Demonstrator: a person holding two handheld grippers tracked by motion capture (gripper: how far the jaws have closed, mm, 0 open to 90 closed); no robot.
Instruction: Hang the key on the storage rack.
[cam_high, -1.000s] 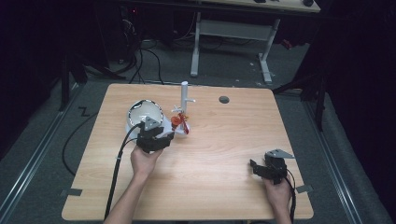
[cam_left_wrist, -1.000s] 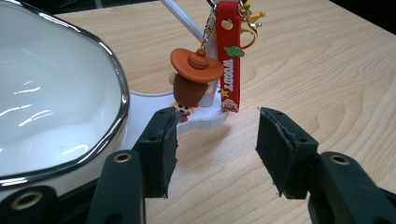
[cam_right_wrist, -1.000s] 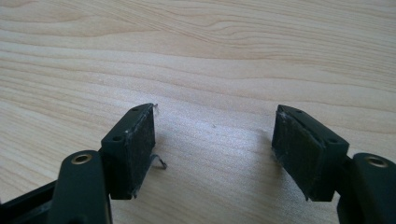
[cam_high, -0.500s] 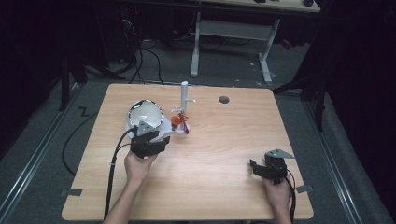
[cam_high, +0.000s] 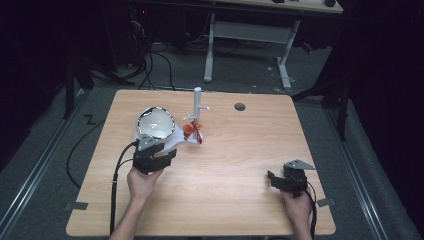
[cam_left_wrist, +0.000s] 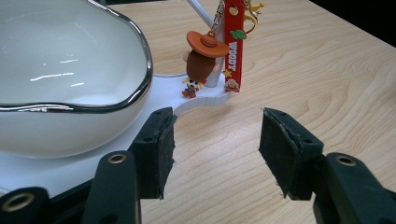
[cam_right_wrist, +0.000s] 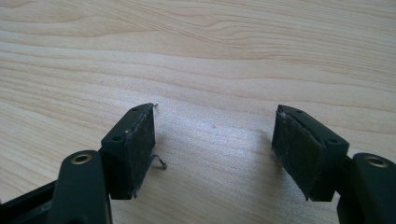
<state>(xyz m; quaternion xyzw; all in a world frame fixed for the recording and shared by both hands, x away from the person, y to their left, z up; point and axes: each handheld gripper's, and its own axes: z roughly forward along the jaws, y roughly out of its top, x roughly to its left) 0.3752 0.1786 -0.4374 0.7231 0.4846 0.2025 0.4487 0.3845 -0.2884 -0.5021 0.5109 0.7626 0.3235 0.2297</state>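
Observation:
A white bowl with a silver rim (cam_high: 156, 123) (cam_left_wrist: 60, 79) sits on a flat white stand base (cam_high: 175, 141) (cam_left_wrist: 196, 100). From that base rises a white post (cam_high: 197, 102) with a peg. On the post hang a cowboy-hat figure keychain (cam_high: 188, 129) (cam_left_wrist: 203, 58) and a red "WOODY" strap (cam_high: 198, 134) (cam_left_wrist: 233, 44). My left gripper (cam_high: 156, 148) (cam_left_wrist: 215, 140) is open at the base's near edge, just short of the bowl, with nothing between its pads. My right gripper (cam_high: 276, 180) (cam_right_wrist: 212, 140) is open low over bare wood at the near right.
The light wooden table (cam_high: 240, 150) has a round dark hole (cam_high: 240, 106) near its far edge. A black cable (cam_high: 116, 195) trails from the left gripper off the near edge. Dark floor, cables and a desk frame (cam_high: 250, 35) lie beyond the table.
The left gripper has drawn back a little toward the near edge, away from the bowl and stand. The right gripper has stayed put.

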